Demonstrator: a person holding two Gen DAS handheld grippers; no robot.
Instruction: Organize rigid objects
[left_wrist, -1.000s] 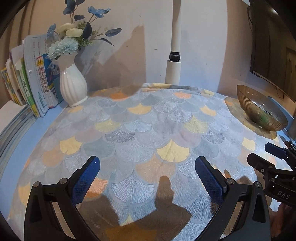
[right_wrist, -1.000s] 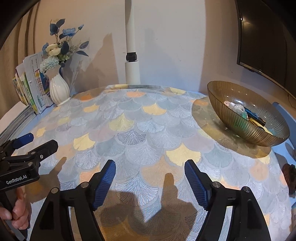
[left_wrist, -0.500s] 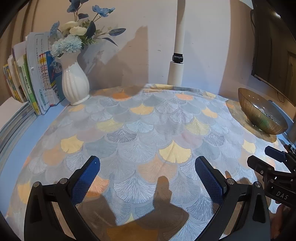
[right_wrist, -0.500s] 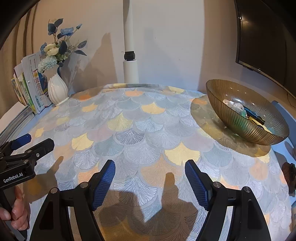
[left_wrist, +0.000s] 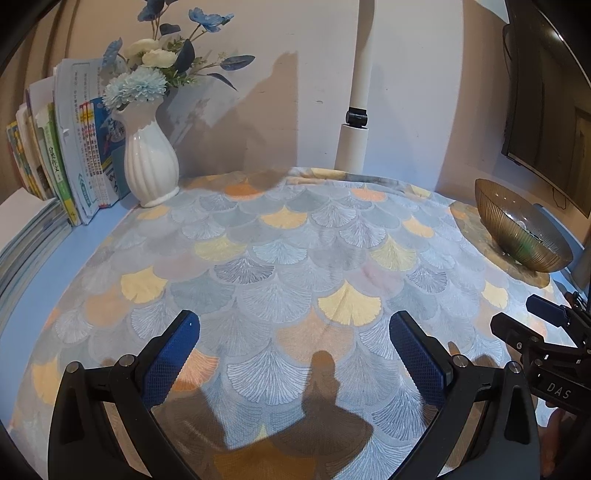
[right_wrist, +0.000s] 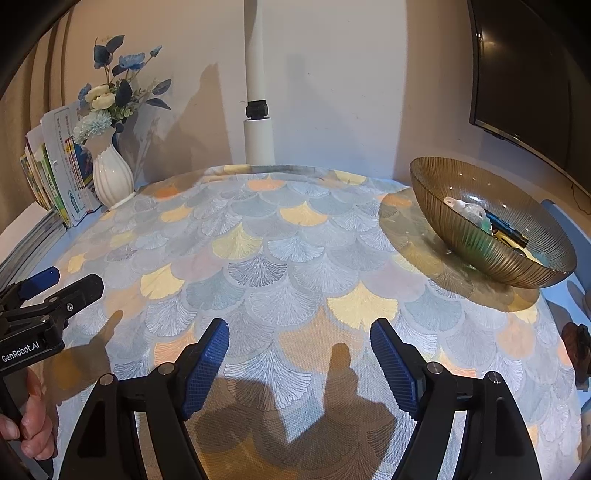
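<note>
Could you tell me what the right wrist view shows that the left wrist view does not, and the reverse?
Only the right wrist view shows the small items lying in the amber glass bowl, plus a hand holding the left gripper. Only the left wrist view shows the right gripper's "DAS" label. Both share the white vase, books, patterned tablecloth and white pole.

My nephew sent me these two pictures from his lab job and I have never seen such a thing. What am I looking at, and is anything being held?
No robot here: a person holds a two-finger gripper in each hand, and each carries a camera looking along its fingers. One picture is from the left gripper, the other from the right gripper. Both stand open and hold nothing. Below lies a patterned tablecloth. On it are a ribbed amber glass bowl with small items inside, and a white vase of flowers beside standing books.
</note>
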